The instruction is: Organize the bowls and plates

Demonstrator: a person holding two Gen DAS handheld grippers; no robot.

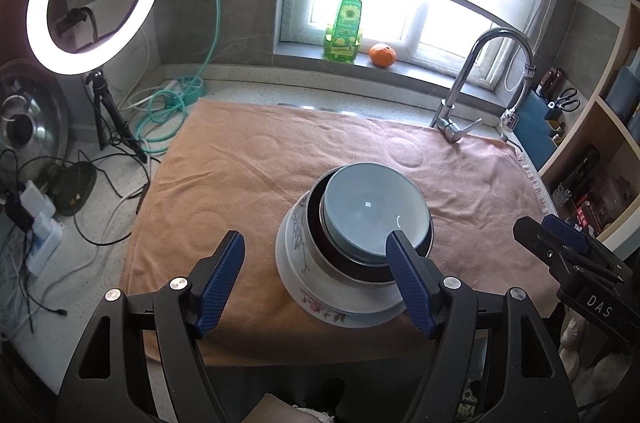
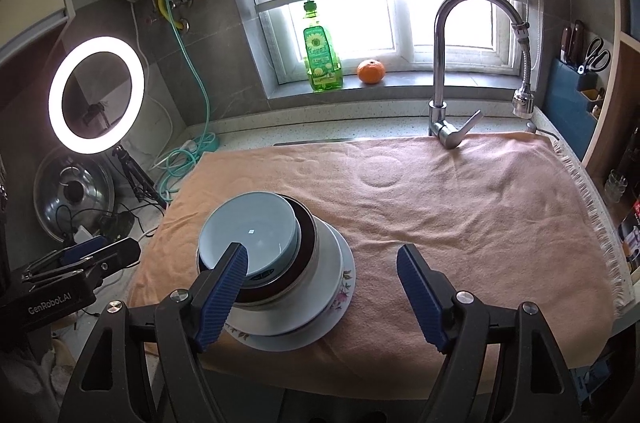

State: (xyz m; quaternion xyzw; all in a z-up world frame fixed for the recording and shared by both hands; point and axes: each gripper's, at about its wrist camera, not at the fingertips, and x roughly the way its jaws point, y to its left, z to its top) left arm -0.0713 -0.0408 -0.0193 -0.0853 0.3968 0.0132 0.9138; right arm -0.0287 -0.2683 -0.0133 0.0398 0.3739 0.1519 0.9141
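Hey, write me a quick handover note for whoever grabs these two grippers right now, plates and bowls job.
Left gripper: open, empty, beside the stack.
Right gripper: open, empty, also beside the stack.
Dishes: one stack on the orange towel: blue bowl on top, nested in a dark-rimmed bowl, on a white plate, on a floral plate.
Done: everything visible is stacked.
Left: no loose dishes in view; check the stack sits steady.

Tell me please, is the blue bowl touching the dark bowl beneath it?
Touching. In the right wrist view the blue bowl sits nested inside the dark bowl, whose rim wraps around it with no gap showing.
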